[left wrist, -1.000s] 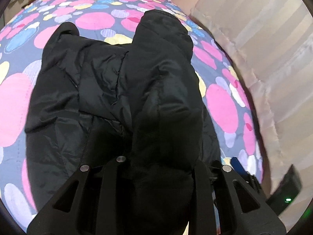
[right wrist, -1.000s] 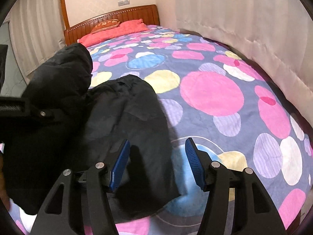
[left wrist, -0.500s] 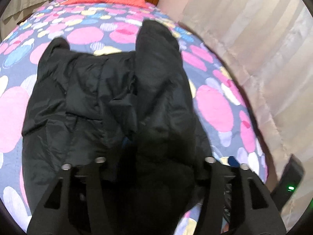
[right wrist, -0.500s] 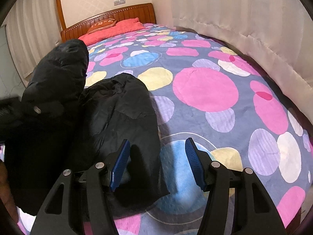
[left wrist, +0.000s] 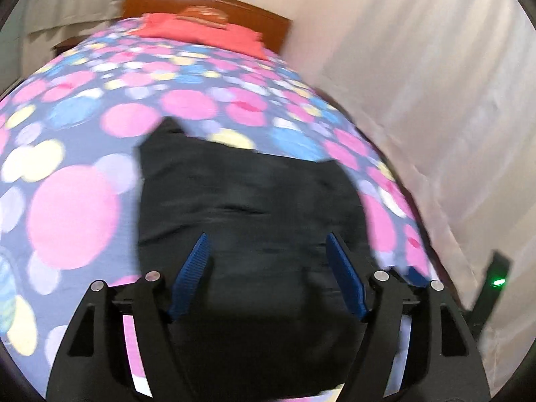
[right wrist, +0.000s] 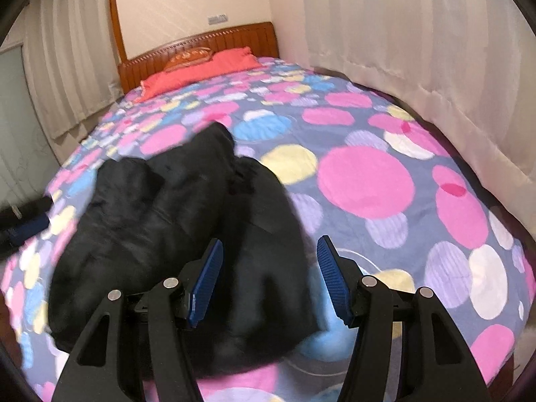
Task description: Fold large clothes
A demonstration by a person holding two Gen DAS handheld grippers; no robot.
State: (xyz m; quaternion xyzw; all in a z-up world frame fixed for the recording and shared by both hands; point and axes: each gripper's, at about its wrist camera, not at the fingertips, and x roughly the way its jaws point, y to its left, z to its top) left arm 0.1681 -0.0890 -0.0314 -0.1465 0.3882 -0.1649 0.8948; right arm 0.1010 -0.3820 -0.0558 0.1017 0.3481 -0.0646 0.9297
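Note:
A black puffy jacket (left wrist: 248, 207) lies bunched on the bed near its foot; it also shows in the right wrist view (right wrist: 174, 207). My left gripper (left wrist: 266, 248) is open and empty, hovering over the jacket's near part. My right gripper (right wrist: 269, 251) is open and empty, above the jacket's right edge. Both views are motion-blurred.
The bedspread (right wrist: 365, 177) is grey-blue with pink, yellow and blue circles. A red pillow (right wrist: 201, 70) and wooden headboard (right wrist: 231, 40) stand at the far end. Cream curtains (right wrist: 418, 33) hang along the right side. A dark device with a green light (left wrist: 495, 281) stands by the bed's right edge.
My left gripper has let go of the jacket part it held up; its jaws now stand open. The jacket has dropped flat on the bed. Both cameras have tilted up.

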